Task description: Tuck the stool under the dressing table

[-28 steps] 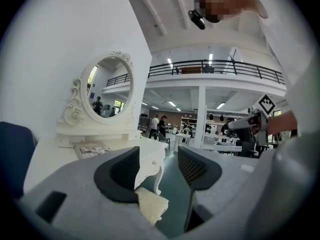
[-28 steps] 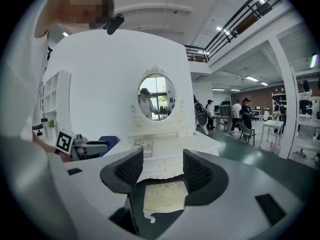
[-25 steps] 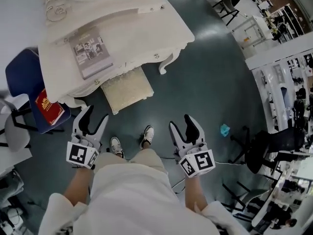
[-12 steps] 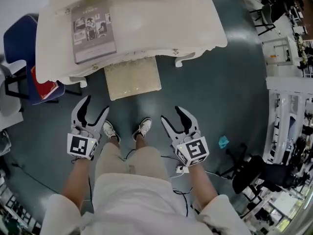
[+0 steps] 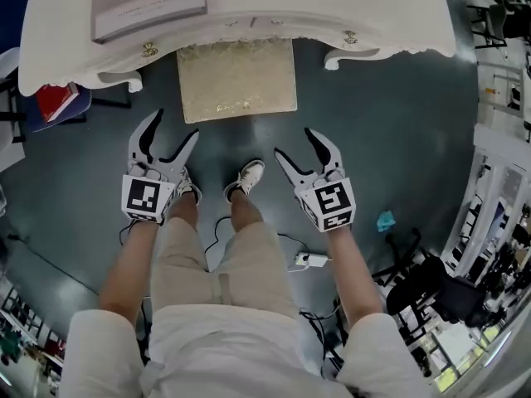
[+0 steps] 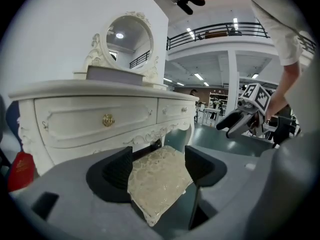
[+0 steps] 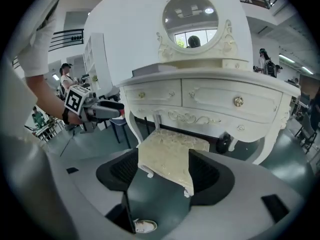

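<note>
Head view: cream lace-cushioned stool (image 5: 236, 80) stands half under the white carved dressing table (image 5: 332, 15), left gripper (image 5: 174, 127) and right gripper (image 5: 296, 143) just short of it; left gripper view: jaws just spread, empty, cushion ahead; right gripper view: likewise, probably readying a push

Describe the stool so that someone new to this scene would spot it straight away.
Find the big white dressing table with the oval mirror on top. Sticking out from under its front edge, between the curved front legs, is the stool. Unlike the smooth white table, it has a square, cream, lace-patterned seat.
</note>
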